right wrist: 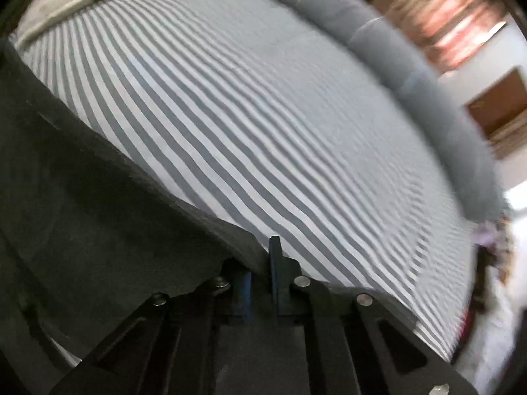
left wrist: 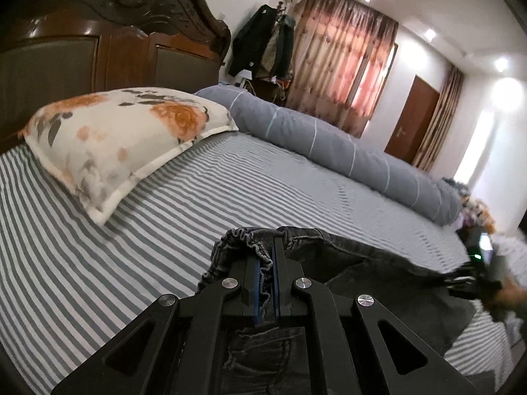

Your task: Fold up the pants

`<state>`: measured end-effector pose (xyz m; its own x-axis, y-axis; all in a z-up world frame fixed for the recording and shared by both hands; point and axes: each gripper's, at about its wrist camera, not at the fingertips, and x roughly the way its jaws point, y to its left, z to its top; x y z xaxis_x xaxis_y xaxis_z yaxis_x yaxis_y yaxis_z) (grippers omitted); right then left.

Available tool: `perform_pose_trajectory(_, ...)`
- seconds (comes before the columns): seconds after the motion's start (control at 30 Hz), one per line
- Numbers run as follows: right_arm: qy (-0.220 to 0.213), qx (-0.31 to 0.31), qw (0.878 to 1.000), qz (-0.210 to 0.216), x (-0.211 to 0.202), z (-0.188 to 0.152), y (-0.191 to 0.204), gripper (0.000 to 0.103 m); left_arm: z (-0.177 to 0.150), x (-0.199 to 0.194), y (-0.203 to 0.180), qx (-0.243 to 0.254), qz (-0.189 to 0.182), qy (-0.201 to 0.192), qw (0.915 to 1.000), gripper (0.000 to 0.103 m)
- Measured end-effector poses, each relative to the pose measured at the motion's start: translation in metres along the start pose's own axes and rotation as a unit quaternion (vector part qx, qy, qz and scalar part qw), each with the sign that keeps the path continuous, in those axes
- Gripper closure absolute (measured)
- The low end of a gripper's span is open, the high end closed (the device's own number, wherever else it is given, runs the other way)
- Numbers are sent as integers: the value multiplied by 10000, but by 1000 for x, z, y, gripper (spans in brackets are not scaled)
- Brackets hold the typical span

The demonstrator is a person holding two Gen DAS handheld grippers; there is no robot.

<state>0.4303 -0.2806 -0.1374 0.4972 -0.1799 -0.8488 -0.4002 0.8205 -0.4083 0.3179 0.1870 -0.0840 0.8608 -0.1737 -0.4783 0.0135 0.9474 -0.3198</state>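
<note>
Both grippers are clamped on the pants [left wrist: 332, 247]: the left gripper [left wrist: 266, 263] pinches the gathered waistband, the cloth stretching away rightward over the bed [left wrist: 164, 217] to the right gripper [right wrist: 260, 273].

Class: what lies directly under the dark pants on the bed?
Beneath the pants lies the striped sheet. Whatever sits under their middle is covered by the fabric and both grippers.

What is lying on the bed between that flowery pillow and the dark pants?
Nothing. In the left wrist view, only bare striped sheet runs from the pillow to the pants.
</note>
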Motion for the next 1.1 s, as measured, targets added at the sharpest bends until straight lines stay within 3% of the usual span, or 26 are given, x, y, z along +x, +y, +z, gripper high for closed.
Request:
perform_pose_trajectory(0.07, -127, 21, 9986, -518, -19, -16, 8, 98, 3, 0, -6, 279, 148, 29, 9995, 97)
perform_pose_trajectory(0.17, -219, 314, 9954, -877, -51, -36, 13, 98, 5, -1, -13, 701, 310, 132, 9970, 97)
perform_pose_trajectory(0.33, -265, 562, 9924, -1063, -100, -74, 49, 98, -2, -16, -20, 1268, 356, 296, 9908, 97)
perform_pose_trajectory(0.47, -124, 784, 9926, -921, -127, -122, 81, 99, -12, -41, -19, 1257, 160, 414, 9911, 97)
perform_pose_trajectory(0.7, 196, 1067, 9918, -670, -137, -188, 123, 99, -49, -93, -12, 1485, -28, 819, 9855, 95)
perform_pose_trajectory(0.87, 489, 1272, 9900, -367, -130, -221, 151, 98, -87, -122, 5, 1453, 10, 1376, 9798, 89)
perform_pose_trajectory(0.97, 648, 1592, 9850, -156, -115, -225, 143, 97, -110, -129, 15, 1373, 81, 1843, 9732, 84)
perform_pose_trajectory(1.1, 596, 2044, 9770, 106, -118, -240, 145, 88, -135, -135, 25, 1068, 279, 2345, 9658, 81)
